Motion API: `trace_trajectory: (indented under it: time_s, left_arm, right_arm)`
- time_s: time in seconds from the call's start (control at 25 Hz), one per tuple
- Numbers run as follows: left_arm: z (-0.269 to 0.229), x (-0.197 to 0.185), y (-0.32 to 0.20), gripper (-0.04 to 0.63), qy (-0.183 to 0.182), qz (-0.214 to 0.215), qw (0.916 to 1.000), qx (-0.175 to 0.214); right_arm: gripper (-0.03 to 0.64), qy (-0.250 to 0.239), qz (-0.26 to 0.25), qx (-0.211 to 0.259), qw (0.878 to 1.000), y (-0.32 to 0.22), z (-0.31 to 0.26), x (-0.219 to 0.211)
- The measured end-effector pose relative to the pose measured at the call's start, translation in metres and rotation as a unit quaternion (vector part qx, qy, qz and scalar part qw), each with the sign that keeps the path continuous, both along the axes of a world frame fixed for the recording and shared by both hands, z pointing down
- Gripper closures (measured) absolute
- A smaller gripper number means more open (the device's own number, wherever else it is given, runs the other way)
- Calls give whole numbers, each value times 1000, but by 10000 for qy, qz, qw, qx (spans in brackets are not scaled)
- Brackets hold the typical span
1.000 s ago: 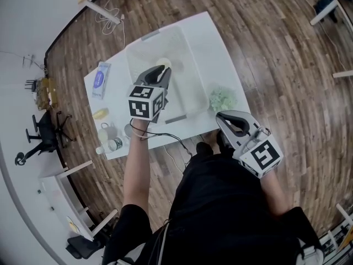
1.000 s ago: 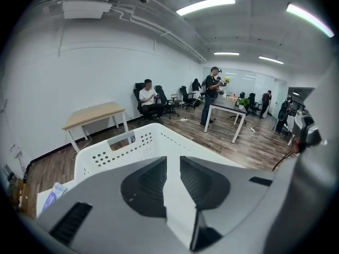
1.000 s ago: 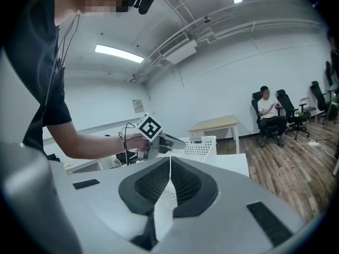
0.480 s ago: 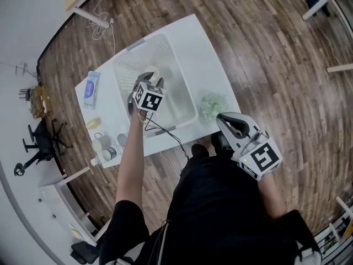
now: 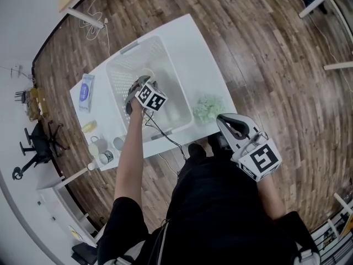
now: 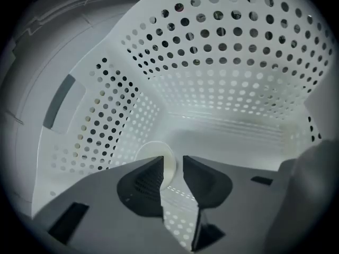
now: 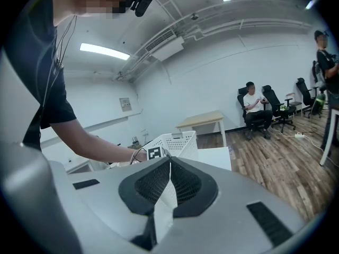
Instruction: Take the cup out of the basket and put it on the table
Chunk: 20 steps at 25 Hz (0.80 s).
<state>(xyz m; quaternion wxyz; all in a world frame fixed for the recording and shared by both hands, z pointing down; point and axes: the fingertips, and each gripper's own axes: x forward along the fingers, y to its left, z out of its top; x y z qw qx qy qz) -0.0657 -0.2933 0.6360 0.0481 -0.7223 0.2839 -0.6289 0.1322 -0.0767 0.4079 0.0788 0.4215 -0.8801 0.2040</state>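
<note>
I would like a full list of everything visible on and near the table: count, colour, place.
table: one, white, on wooden floor
basket: one, white, on the table
cup: one, cream, inside the basket
lump: one, green, table, right of basket
packet: one, blue-white, table's left edge
item: one, yellow, beside the containers
small containers: three, pale, table's near-left corner
left hand-held gripper: one, grey, in the basket, jaws apart, just been closing, cup rim between them
right hand-held gripper: one, grey, beside the table, shut, empty
</note>
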Motion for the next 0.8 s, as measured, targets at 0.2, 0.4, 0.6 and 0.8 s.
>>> trace_trajectory:
  time_s: [0.2,0.4,0.6,0.8]
  left_arm:
    - [0,-1,-4,538,-7,25,9998,217]
    - [-1,-3,-4,569,-48,80,9995,313]
    - [-7,0,0,574,19,171,9992,368]
    - [-30,7,2,574,224,174,9980,572]
  right_arm:
    - [592,3,-28,4,10000,-2,-1,-1]
    - [592,32,-69,9,10000,-2,-1,-6]
    - [592,19,-72,42,10000,2,-3,-11]
    - [592,38,-78,76,9999,7,-6,-15]
